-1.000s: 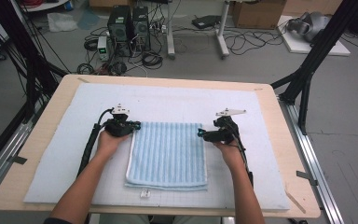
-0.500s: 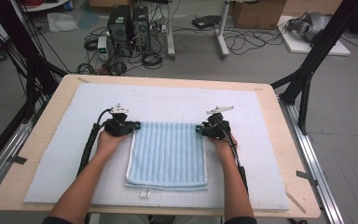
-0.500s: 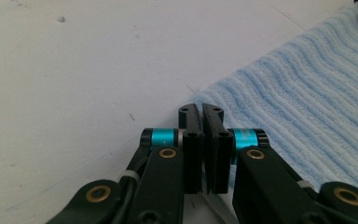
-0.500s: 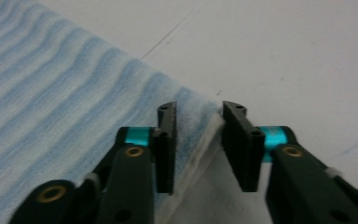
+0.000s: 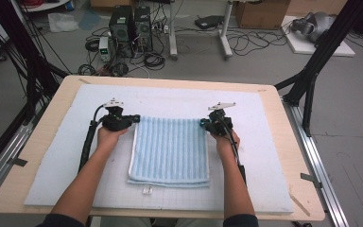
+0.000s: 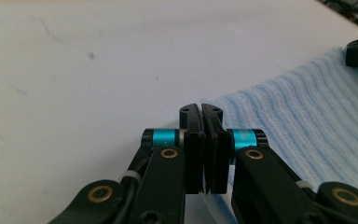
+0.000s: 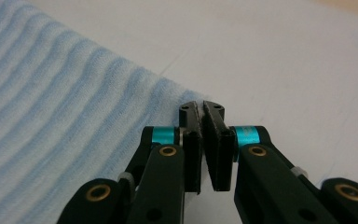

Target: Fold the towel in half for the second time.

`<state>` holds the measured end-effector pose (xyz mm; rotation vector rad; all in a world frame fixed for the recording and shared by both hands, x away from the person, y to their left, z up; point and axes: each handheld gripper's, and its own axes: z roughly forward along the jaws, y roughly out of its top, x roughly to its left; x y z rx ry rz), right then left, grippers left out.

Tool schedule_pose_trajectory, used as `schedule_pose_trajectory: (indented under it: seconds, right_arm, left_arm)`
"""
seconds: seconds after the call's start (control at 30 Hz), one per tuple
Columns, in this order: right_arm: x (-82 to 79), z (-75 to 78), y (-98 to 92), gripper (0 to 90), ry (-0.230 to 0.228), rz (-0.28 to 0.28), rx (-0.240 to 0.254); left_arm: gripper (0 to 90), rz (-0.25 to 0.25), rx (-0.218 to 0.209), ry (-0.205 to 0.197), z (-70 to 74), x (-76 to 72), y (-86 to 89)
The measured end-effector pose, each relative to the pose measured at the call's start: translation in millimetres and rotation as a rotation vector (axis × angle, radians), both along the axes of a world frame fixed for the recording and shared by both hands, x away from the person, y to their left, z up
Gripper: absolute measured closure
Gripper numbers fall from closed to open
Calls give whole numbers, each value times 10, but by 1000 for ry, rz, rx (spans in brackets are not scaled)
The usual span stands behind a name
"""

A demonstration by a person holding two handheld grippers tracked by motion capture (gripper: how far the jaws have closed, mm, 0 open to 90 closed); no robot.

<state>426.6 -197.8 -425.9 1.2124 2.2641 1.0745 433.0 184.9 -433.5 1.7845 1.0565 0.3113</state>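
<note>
So the biggest thing here is the wooden surface, with a white foam-looking mat covering most of it. In the middle of the mat sits a folded light blue striped towel, lying flat, its near edge showing stacked layers. Just past that near edge there's a tiny white tag on the mat; way too small to read anything on it, and I can't spot any brand or writing anywhere else either.

The left gripper is at the towel's far left corner, and the right gripper is at the far right corner, both held low on the mat. In the left gripper view its jaws are pressed together right at the towel's corner, and the cloth runs up to and under the tips, so it looks like a pinch on the edge. The right gripper's jaws have just been closing, and in the right gripper view they're now squeezed together at the corner of the towel, with the fabric edge meeting the tips.

Beyond the surface, the floor has computer boxes and loose cables.
</note>
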Motion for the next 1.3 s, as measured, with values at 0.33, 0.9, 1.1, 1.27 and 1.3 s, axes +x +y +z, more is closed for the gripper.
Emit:
schedule_pose_trajectory:
  seconds: [0.33,0.9,1.1,1.27,1.3]
  right_arm:
    - [-68,134,-45,857,-46,13,99]
    - [-483,287,-142,855,-83,91,172]
    - [-613,318,-152,855,-95,114,178]
    - [-762,304,-176,855,-101,135,186]
    - [-762,304,-176,855,-101,135,186]
  left_arm:
    - [866,-71,-40,-44,82,-53,81]
    - [866,-147,-79,-132,199,-480,154]
    - [866,-173,-93,-167,221,-642,129]
    - [865,-190,-100,-172,200,-759,154]
    - [865,-190,-103,-175,195,-786,162]
